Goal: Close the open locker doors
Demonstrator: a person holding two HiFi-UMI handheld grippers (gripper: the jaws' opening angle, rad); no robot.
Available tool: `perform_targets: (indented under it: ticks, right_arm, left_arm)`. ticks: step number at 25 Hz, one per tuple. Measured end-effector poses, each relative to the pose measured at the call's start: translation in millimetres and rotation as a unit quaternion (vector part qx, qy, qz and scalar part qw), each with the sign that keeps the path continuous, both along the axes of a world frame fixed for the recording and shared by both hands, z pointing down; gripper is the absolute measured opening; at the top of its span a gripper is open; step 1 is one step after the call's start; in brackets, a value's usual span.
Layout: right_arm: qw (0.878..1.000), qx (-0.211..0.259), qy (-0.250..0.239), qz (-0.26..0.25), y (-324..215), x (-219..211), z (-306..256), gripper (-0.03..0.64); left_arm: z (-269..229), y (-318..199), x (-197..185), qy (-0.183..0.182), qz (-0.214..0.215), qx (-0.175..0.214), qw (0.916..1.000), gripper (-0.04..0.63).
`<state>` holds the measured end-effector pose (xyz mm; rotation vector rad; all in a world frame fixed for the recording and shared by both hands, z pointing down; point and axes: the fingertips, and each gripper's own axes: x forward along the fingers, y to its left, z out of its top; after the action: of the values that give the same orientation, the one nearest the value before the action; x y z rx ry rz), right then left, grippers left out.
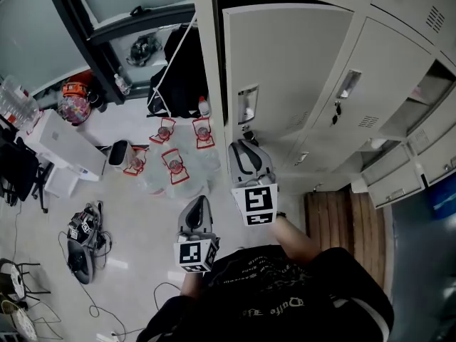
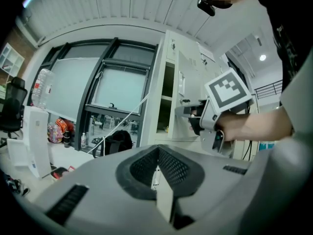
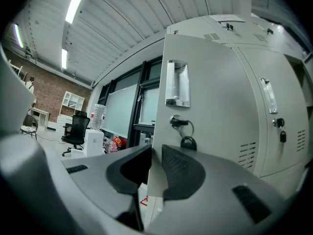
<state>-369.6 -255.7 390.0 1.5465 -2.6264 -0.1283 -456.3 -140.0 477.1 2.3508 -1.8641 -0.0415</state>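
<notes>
Pale grey lockers (image 1: 370, 84) rise ahead of you over a glossy white floor (image 1: 142, 262). One tall locker door (image 1: 285, 70) stands ajar, long axis upright, free edge swung out toward you. Your right hand-held gripper (image 1: 246, 147) pinches that edge just below the door's keyed lock (image 3: 178, 122). Your left hand-held gripper (image 1: 201, 202) hangs left of the door, jaws pressed together, empty. Clear water jugs (image 1: 174, 168) with red handles stand left of the door's foot. The compartment behind the door is too dark to read.

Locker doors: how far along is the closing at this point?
Done: the neighbouring door looks shut. In hand: the right gripper clamps the free edge of the open door, which stands well ajar; the left gripper is shut and empty. Left: swing this door closed, then the open lockers at the head view's right.
</notes>
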Motion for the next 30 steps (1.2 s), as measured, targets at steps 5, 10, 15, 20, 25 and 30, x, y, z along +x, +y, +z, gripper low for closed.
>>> perform_targets:
  ticks: [5,10,15,20,25,30]
  right_arm:
    - [1.0,0.005,0.008,-0.001,-16.6,-6.8,-3.3,0.064]
    - [1.0,0.014,0.017,-0.004,-32.6,-16.1,-6.0,0.064]
    - [1.0,0.015,0.023,0.0,-46.4,-21.5,-5.6,0.064]
    - [0.999,0.015,0.031,0.005,-59.5,-24.3,-4.2,0.064]
    - [0.999,0.011,0.036,0.012,-72.1,-24.4,-1.2,0.064]
    - [0.999,0.007,0.039,0.017,-84.3,-24.8,2.0,0.064]
  left_arm:
    - [6.6,4.1,-17.0,0.006,-0.027,-0.008,0.9996,0.008]
    - [11.4,9.9,-32.9,0.017,-0.047,-0.014,0.9987,0.008]
    - [18.0,15.4,-43.8,0.011,-0.059,-0.022,0.9979,0.008]
    - [17.8,16.5,-51.7,0.007,-0.068,-0.025,0.9974,0.008]
    - [19.3,16.6,-56.1,0.004,-0.071,-0.029,0.9971,0.008]
    - [19.8,14.9,-58.9,-0.001,-0.074,-0.031,0.9967,0.008]
